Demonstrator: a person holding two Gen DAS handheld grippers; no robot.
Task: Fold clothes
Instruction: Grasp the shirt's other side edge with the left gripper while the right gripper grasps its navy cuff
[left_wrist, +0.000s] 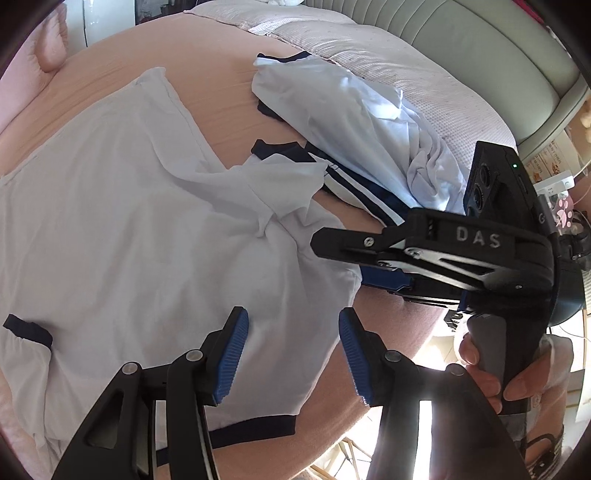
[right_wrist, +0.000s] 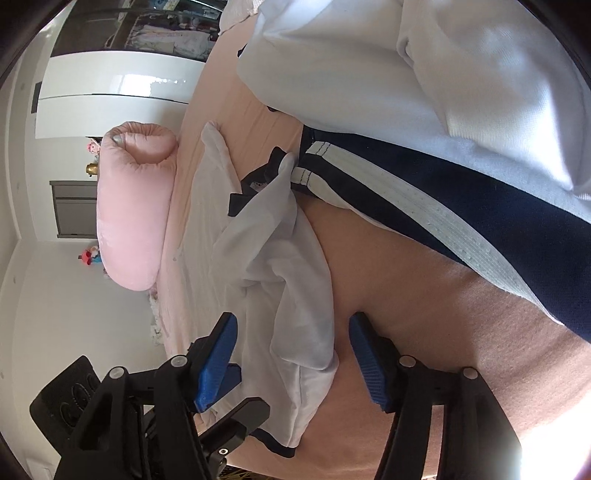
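1. A white shirt (left_wrist: 122, 221) with dark navy trim lies spread on the pink bed sheet (left_wrist: 221, 74); its collar sits rumpled near the middle, one navy-edged sleeve cuff (left_wrist: 29, 330) shows at the lower left, and the navy hem band runs along the near edge.
2. The left claw (left_wrist: 291, 354) hangs over the lower part of the shirt, pointing steeply down; its blue pads (left_wrist: 232, 354) stand partly apart with white cloth seen between them, and no pad visibly presses on the fabric, so it grips nothing.
3. The right claw (right_wrist: 291, 365) reaches in from the right side of the bed; in its own view a folded white edge of the shirt lies between its blue pads (right_wrist: 369, 365); a gap shows on both sides of the cloth, so the pads are not clamped on it.
4. A hand (left_wrist: 491, 373) wraps the grey handle of the right tool at the lower right of the left wrist view.
5. A heap of other clothes (left_wrist: 354, 122), white with navy-and-white striped bands, lies just beyond the shirt, touching its collar end.
6. A pink bolster pillow (right_wrist: 133, 210) lies at the far edge of the bed; a quilted pale blanket (left_wrist: 406, 66) lies behind the heap; a white glossy wardrobe (right_wrist: 110, 99) stands beyond.
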